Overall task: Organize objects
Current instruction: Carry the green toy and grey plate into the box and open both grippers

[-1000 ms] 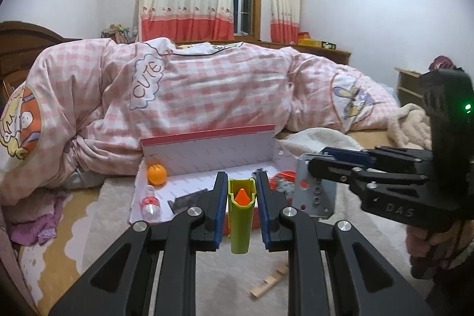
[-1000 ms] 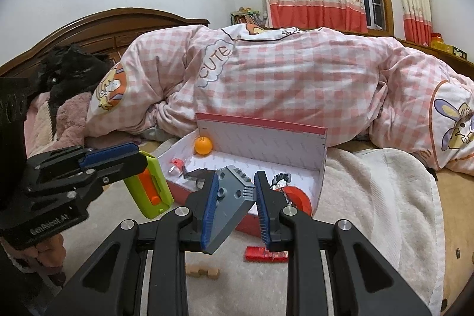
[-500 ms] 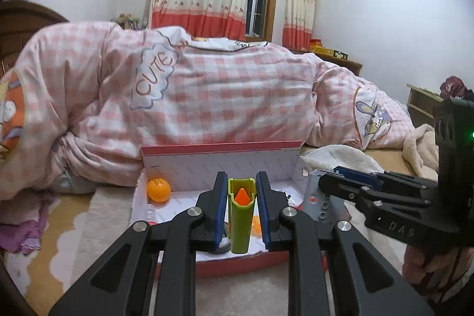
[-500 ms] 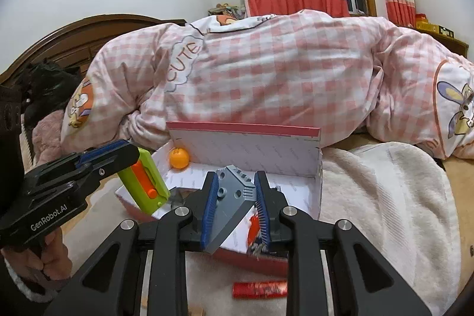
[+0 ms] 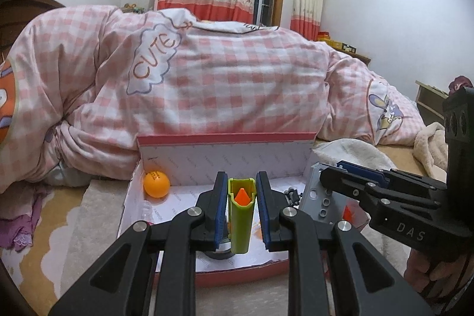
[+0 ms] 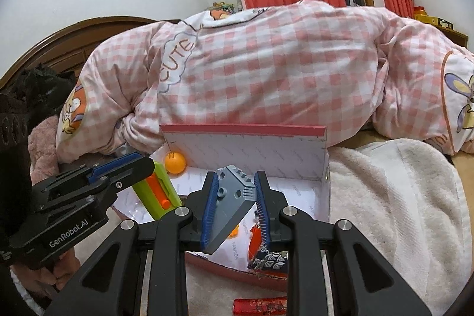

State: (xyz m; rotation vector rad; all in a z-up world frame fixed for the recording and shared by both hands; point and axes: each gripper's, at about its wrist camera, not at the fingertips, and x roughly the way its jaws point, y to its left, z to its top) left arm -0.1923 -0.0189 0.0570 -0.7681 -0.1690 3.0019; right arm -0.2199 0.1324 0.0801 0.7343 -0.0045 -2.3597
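1. Box (image 5: 225,138) bigger and closer than a second ago in both views, filling more of the lower middle; both grippers moved in, now hanging over its open inside rather than in front of it.
2. Left gripper (image 5: 241,206): jaws nearly closed, clamped on one green toy (image 5: 240,224) with an orange tip, held upright between the blue pads (image 5: 219,209). Same grip as before. Seen from the right wrist, that toy (image 6: 158,191) sits over the box's left side.
3. Right gripper (image 6: 234,206): jaws a bit wider, pinching one grey block (image 6: 229,203), tilted, with its corner pointing down. Same grip as before. From the left wrist, the block (image 5: 321,194) shows holes and hangs over the box's right end.
4. Count inside the box: one orange ball (image 5: 156,184) in the back left corner, one black round thing under the left gripper, plus some red and orange bits on the right side, too hidden to count or name.
5. Outside the box: one red tube (image 6: 260,305) lying on the blanket just in front of the near wall.
6. Behind the box: one pink checked quilt (image 6: 266,73), touching the raised lid.
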